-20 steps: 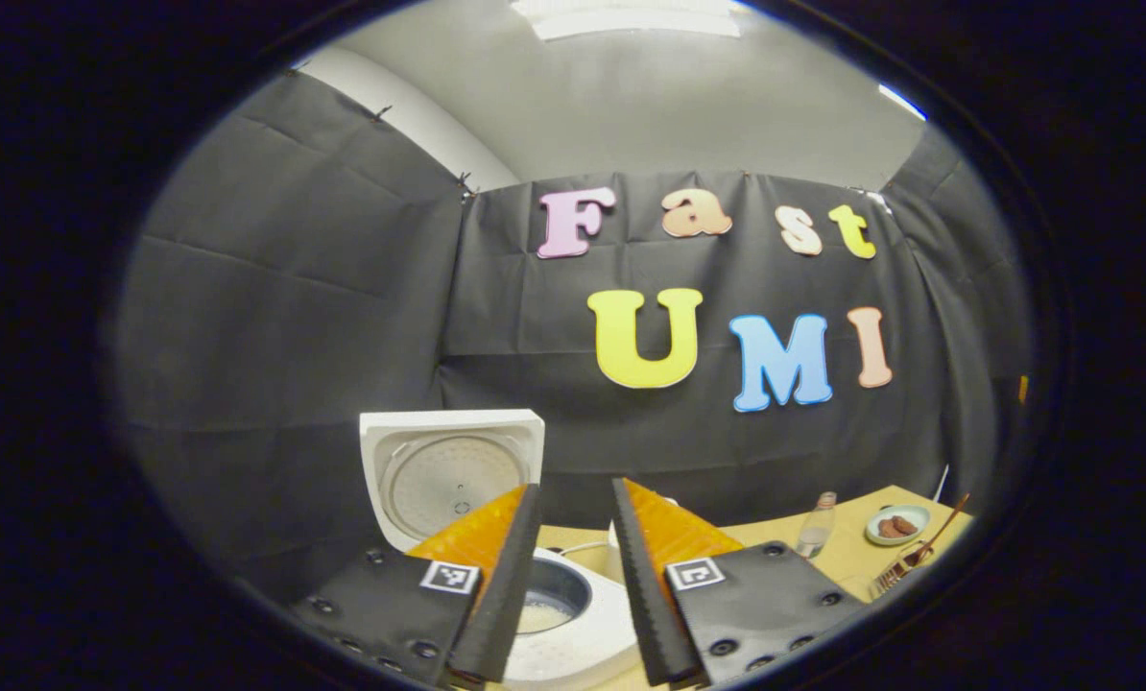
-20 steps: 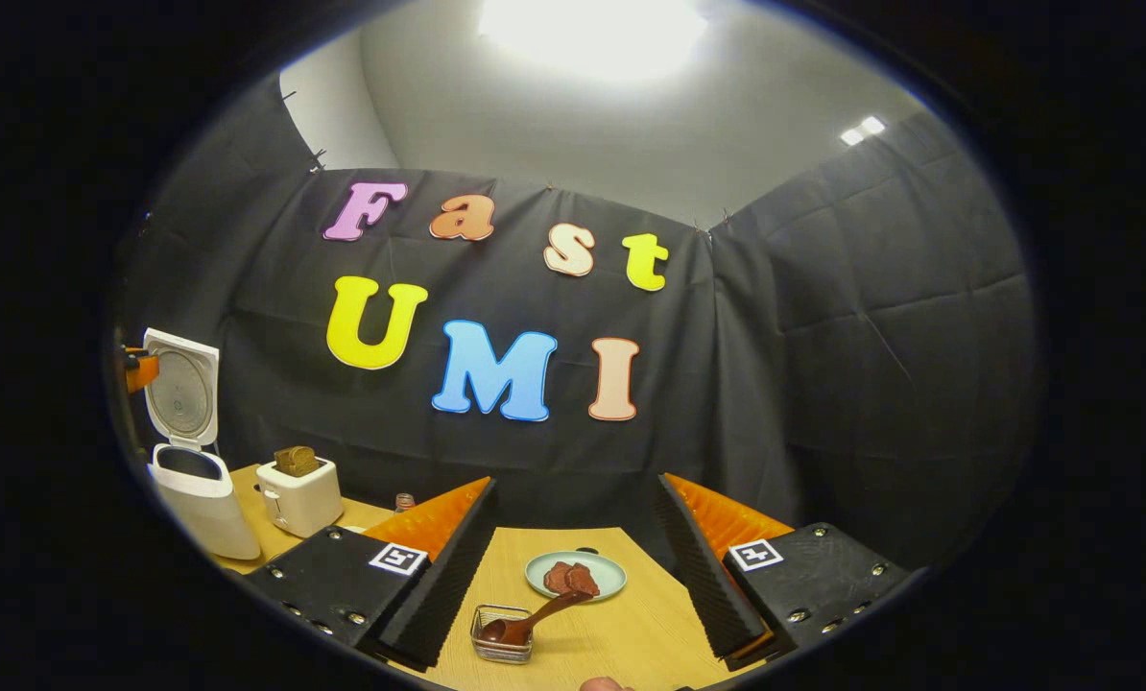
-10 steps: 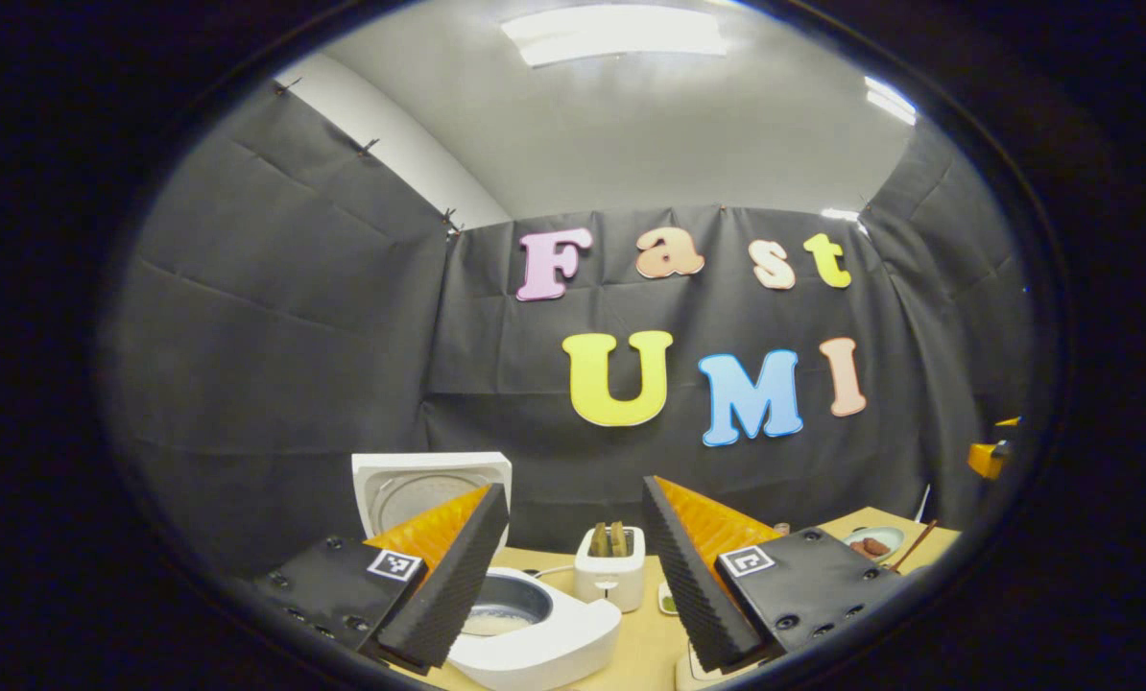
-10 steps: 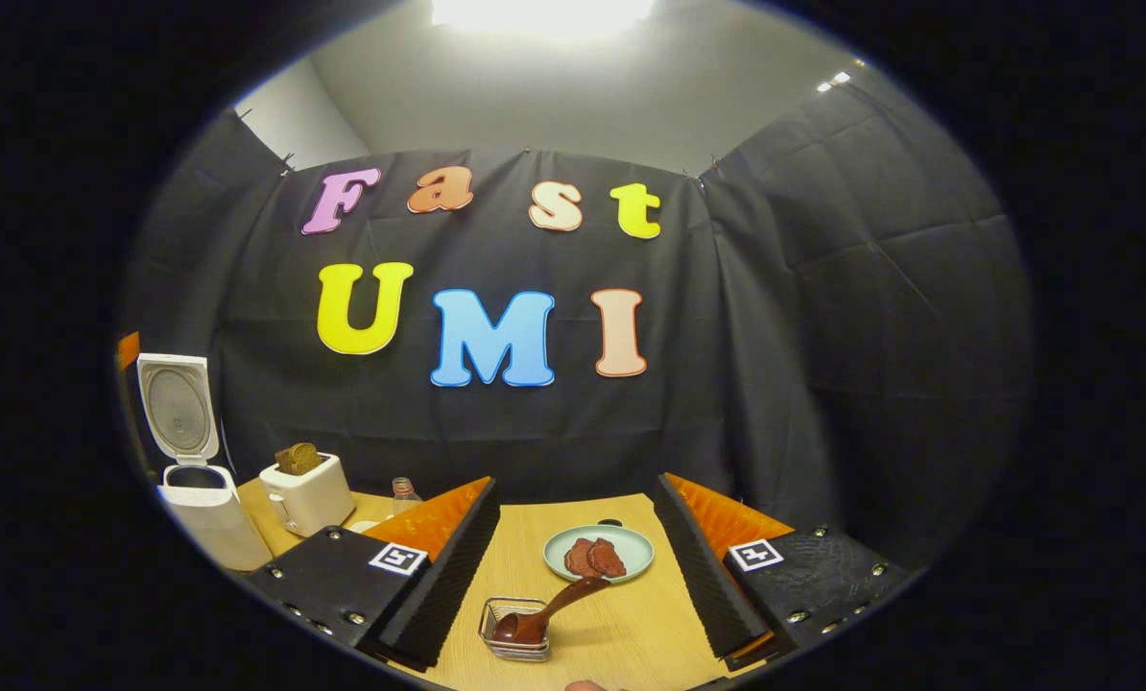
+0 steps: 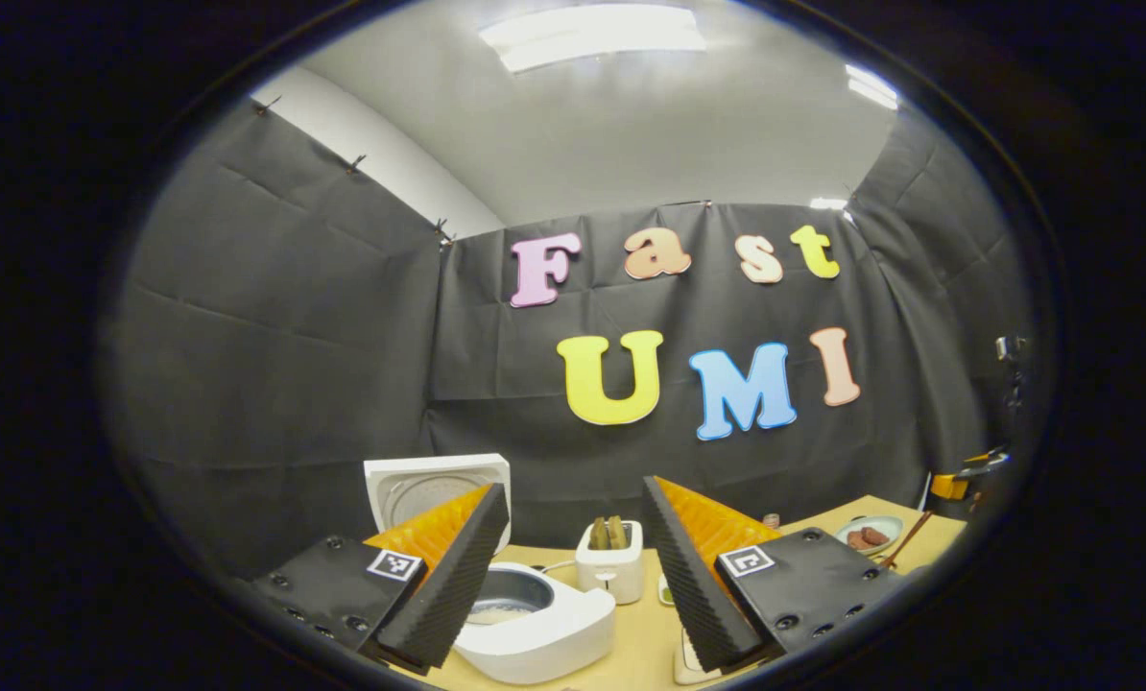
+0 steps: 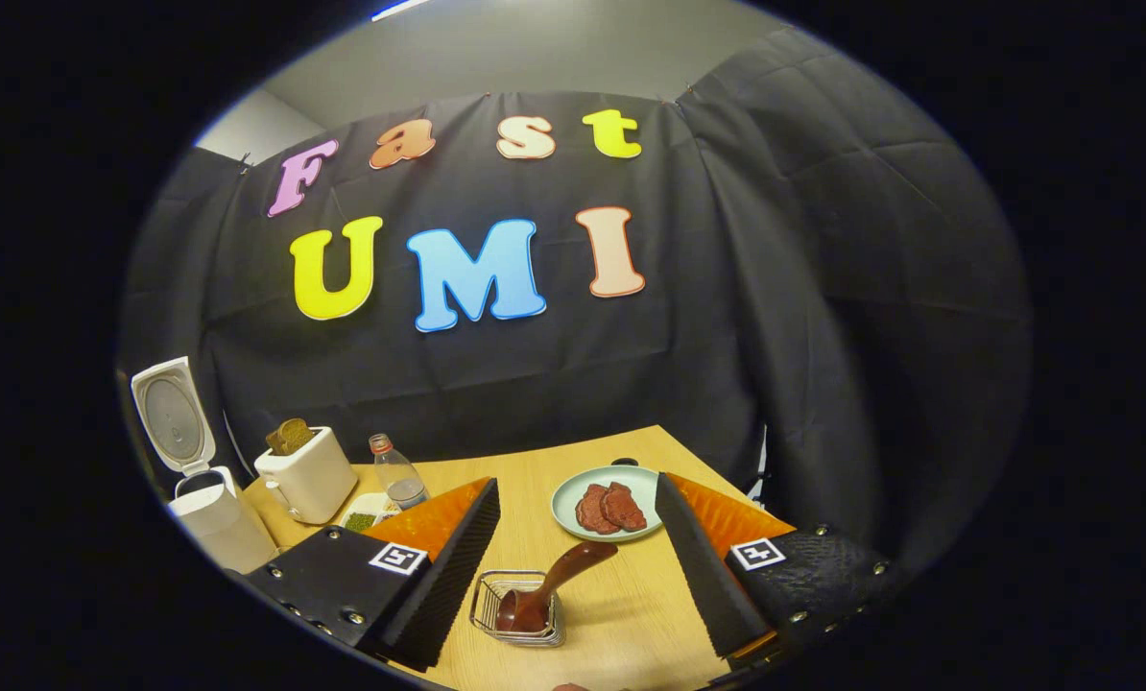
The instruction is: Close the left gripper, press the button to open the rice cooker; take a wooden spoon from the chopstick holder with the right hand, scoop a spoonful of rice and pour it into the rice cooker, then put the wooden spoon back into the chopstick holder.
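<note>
Left gripper (image 5: 573, 576): fingers spread wide, nothing between them; it hangs above the near left part of the table, over the cooker.
Right gripper (image 6: 578, 566): fingers spread wide, empty, hanging just above the wire holder; the spoon handle lies in the gap between the fingers, touching neither.
Rice cooker (image 5: 535, 629): white, on the left end of the table, lid (image 5: 434, 489) swung up and standing upright behind the pot. Something pale lies in the bottom of the inner pot, probably rice, though it is too small to be sure. In the right gripper view the cooker (image 6: 218, 523) sits at the far left edge.
Wooden spoon (image 6: 549, 590): dark brown, bowl down inside the holder, handle leaning up and to the right, toward the plate.
Chopstick holder (image 6: 520, 609): small wire basket, near the front of the table, nearer than the plate.
Toaster (image 6: 304, 480): white, with bread slices in its slots, just right of the cooker.
Bottle (image 6: 395, 470): clear, just right of the toaster.
Plate (image 6: 573, 504): pale green, carrying reddish-brown slices, farther back than the holder.
Table (image 6: 621, 624): light wood.
</note>
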`<state>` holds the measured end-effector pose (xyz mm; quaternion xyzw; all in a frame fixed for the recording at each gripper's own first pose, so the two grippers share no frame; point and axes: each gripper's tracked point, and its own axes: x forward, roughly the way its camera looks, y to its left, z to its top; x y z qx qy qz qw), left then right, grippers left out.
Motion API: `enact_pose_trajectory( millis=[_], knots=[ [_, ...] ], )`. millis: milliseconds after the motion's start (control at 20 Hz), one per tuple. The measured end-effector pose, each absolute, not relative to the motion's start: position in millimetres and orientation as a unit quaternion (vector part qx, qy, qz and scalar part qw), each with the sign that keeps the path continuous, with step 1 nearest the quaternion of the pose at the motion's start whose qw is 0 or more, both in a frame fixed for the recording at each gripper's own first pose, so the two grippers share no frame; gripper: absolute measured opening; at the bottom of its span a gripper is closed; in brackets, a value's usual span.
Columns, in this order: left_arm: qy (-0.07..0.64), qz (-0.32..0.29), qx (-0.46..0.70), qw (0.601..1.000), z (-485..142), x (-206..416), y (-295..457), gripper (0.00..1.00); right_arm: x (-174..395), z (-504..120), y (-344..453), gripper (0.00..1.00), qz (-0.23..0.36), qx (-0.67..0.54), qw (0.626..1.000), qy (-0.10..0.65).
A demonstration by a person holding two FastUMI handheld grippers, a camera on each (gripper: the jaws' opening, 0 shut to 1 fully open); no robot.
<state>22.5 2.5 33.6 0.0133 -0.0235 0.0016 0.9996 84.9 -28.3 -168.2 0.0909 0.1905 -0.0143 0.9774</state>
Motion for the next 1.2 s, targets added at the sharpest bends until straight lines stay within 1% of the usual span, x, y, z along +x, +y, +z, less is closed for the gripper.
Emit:
enact_pose_trajectory(
  millis=[50, 100, 300, 500, 550, 600, 750, 800, 850, 900, 950, 1000, 1100, 1200],
  knots=[
    [-0.024, 0.004, 0.02, 0.999, 35, 20, 3, 0.99, 87, -177, -28, 0.99, -0.012, 0.09, 0.975, 0.201],
    [-0.025, 0.005, 0.027, 0.999, 36, 20, 2, 0.96, 86, -186, -26, 0.99, -0.01, 0.093, 0.973, 0.211],
    [-0.02, 0.008, 0.026, 0.999, 32, 14, 0, 0.97, 90, -220, -21, 0.99, -0.006, 0.111, 0.96, 0.255],
    [-0.01, 0.015, 0.02, 1.0, 26, 9, 5, 0.94, 87, -255, -11, 0.99, 0.0, 0.144, 0.941, 0.306],
    [-0.008, 0.017, 0.019, 1.0, 27, 9, 6, 0.94, 86, -261, -9, 0.98, 0.001, 0.154, 0.936, 0.318],
    [-0.007, 0.02, 0.021, 1.0, 26, 7, 9, 0.94, 85, -268, -6, 0.94, 0.001, 0.163, 0.931, 0.328],
    [-0.003, 0.031, 0.025, 0.999, 24, 3, 19, 0.94, 85, -281, 3, 0.91, 0.004, 0.186, 0.918, 0.351],
    [-0.003, 0.033, 0.026, 0.999, 24, 3, 22, 0.95, 86, -287, 4, 0.81, 0.006, 0.192, 0.913, 0.359],
    [-0.002, 0.037, 0.026, 0.999, 24, 1, 25, 0.94, 86, -289, 7, 0.64, 0.005, 0.2, 0.91, 0.364],
    [-0.002, 0.04, 0.027, 0.999, 24, 0, 28, 0.95, 85, -291, 12, 0.59, 0.008, 0.207, 0.905, 0.371],
    [-0.002, 0.043, 0.027, 0.999, 25, -1, 30, 0.95, 84, -293, 16, 0.56, 0.015, 0.21, 0.901, 0.379],
    [-0.002, 0.046, 0.026, 0.999, 26, -2, 33, 0.95, 83, -294, 20, 0.56, 0.027, 0.213, 0.898, 0.385],
    [-0.003, 0.05, 0.026, 0.998, 24, -2, 37, 0.94, 89, -290, 24, 0.24, 0.027, 0.229, 0.898, 0.375],
    [-0.003, 0.053, 0.026, 0.998, 24, -5, 41, 0.94, 87, -289, 31, 0.13, 0.036, 0.226, 0.899, 0.372]
  ],
)
